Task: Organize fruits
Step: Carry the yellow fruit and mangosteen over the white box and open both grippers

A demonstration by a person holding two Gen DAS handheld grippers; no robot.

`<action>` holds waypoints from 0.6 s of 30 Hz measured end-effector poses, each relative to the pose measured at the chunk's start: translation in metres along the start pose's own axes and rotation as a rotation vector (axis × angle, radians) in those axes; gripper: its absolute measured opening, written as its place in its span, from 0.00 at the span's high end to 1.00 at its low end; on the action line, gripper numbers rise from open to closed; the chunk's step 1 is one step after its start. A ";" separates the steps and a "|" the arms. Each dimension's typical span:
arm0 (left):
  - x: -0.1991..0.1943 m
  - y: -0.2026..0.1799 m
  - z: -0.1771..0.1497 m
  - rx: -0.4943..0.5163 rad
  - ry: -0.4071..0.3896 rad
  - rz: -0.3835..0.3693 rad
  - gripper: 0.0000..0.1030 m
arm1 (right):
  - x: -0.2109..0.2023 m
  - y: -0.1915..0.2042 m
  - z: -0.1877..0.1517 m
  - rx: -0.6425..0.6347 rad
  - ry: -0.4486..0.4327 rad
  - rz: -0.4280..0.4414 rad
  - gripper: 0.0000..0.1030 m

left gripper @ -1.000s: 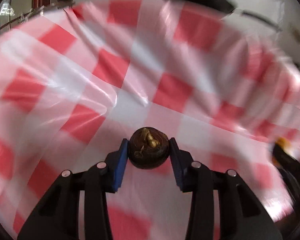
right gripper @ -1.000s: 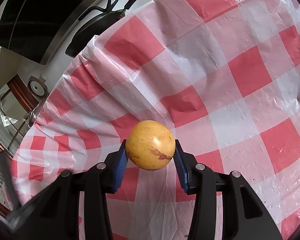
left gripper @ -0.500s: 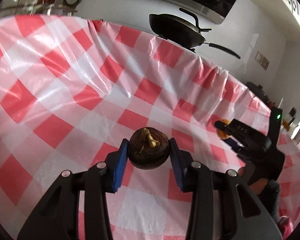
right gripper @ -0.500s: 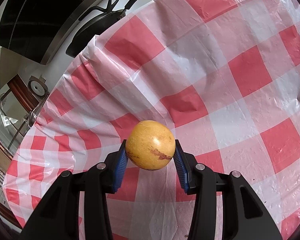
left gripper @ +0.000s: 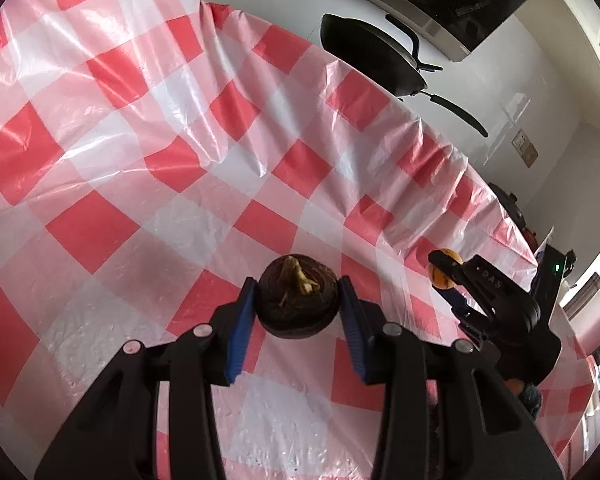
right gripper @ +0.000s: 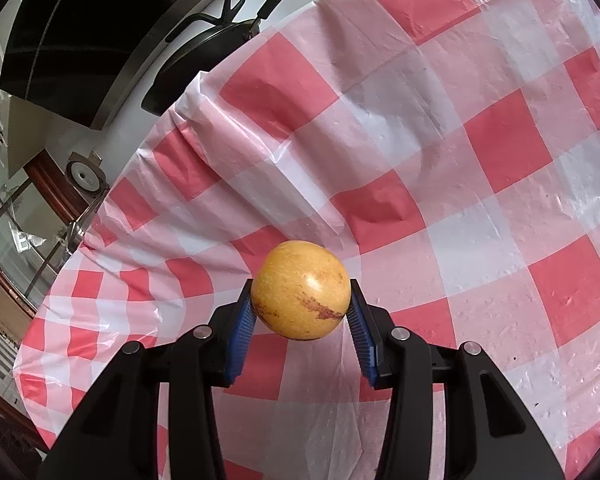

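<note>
I had swung my left gripper (left gripper: 298,308), clamped on the dark fruit (left gripper: 298,300), toward my right gripper (right gripper: 300,308), which gripped the yellow fruit (right gripper: 300,290) above the tabletop (right gripper: 500,140); neither placed yet.

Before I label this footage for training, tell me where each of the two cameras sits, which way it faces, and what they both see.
Left wrist view: sits on the left claw, looks forward and down across the checked tablecloth; its fingers clamp a dark brown fruit, and the right claw shows at the right.
Right wrist view: sits on the right claw, faces forward and down over the tablecloth; its fingers clamp a yellow fruit.
Shared: the tablecloth, the yellow fruit and the black pan beyond it.
</note>
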State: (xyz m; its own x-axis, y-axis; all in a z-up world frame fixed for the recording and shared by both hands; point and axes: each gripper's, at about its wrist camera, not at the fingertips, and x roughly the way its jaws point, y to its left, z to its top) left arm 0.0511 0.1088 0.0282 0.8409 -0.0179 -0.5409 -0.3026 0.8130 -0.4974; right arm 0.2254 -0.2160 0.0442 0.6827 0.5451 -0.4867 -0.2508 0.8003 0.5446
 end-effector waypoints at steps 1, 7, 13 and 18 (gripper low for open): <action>0.000 0.000 0.000 -0.001 -0.004 0.004 0.60 | 0.000 0.002 0.000 -0.007 0.007 -0.002 0.57; 0.001 0.000 0.001 0.004 0.013 -0.007 0.60 | -0.030 0.012 -0.025 -0.063 0.044 -0.058 0.57; -0.010 0.000 -0.008 0.013 0.046 0.037 0.60 | -0.092 0.028 -0.064 -0.118 0.089 -0.061 0.57; -0.061 0.006 -0.036 0.044 0.017 0.085 0.60 | -0.138 0.035 -0.097 -0.146 0.113 -0.035 0.57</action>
State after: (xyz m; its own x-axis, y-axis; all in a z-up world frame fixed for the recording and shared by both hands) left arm -0.0182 0.0938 0.0333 0.8050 0.0429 -0.5917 -0.3525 0.8368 -0.4190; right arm 0.0562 -0.2385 0.0642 0.6137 0.5339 -0.5817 -0.3303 0.8428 0.4250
